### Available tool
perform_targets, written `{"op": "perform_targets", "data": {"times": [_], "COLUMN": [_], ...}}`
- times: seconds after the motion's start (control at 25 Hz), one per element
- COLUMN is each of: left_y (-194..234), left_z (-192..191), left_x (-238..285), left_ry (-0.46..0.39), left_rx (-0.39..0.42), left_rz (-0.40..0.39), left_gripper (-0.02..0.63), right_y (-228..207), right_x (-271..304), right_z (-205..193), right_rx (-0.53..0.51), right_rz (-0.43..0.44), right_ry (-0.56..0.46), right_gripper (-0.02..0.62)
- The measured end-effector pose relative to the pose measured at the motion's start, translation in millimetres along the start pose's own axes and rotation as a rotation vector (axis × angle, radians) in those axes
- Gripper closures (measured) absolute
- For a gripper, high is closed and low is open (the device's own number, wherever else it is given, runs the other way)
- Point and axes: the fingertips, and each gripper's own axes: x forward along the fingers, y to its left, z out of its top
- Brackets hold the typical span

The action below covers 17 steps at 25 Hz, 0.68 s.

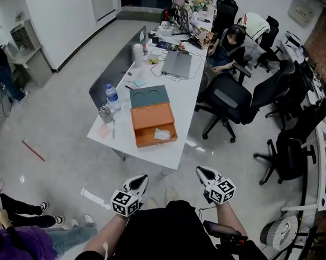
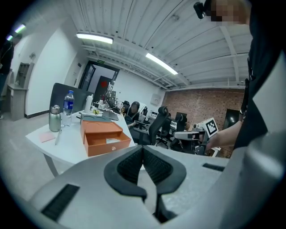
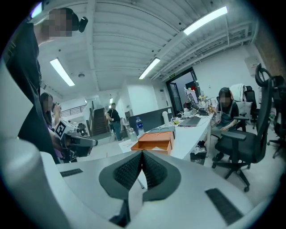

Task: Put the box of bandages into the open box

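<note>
An orange box point(image 1: 154, 130) stands open on the near end of the white table point(image 1: 172, 155), with a small white packet point(image 1: 162, 134) lying in its front compartment; I cannot tell if that is the bandage box. Behind it lies a dark green lid point(image 1: 149, 96). My left gripper point(image 1: 139, 181) and right gripper point(image 1: 204, 173) hover above the floor, short of the table, both shut and holding nothing. The orange box point(image 2: 105, 136) sits ahead of the left gripper point(image 2: 143, 147). The right gripper point(image 3: 142, 153) points toward the orange box point(image 3: 154, 142) further off.
A water bottle point(image 1: 112, 96), a metal flask point(image 1: 105, 113) and a pink note point(image 1: 103, 131) stand left of the box. A laptop point(image 1: 177, 63) and clutter fill the far table. Black office chairs point(image 1: 229, 99) crowd the right side, where a person point(image 1: 226, 43) sits. People stand at the left.
</note>
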Motion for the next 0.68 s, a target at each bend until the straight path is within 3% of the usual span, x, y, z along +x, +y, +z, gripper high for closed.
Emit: {"op": "perform_targets", "data": {"times": [0.28,0.68], "left_y": [-4.5,-1.3], "left_z": [-0.4,-2.5], "left_x": [0.5,-2.2], "left_ry": [0.0,-0.006], "left_rx": [0.02,-0.002], "left_rz": [-0.02,-0.015], "left_gripper": [0.597,0.597], "right_y": [17.6,28.9], "right_x": [2.4,14.1], "right_z": [9.1,5.4], "right_rx": [0.011,0.006], "right_rz": [0.002,0.016], "right_ry": [-0.055,-0.033], "right_gripper": [0.569,0.569]}}
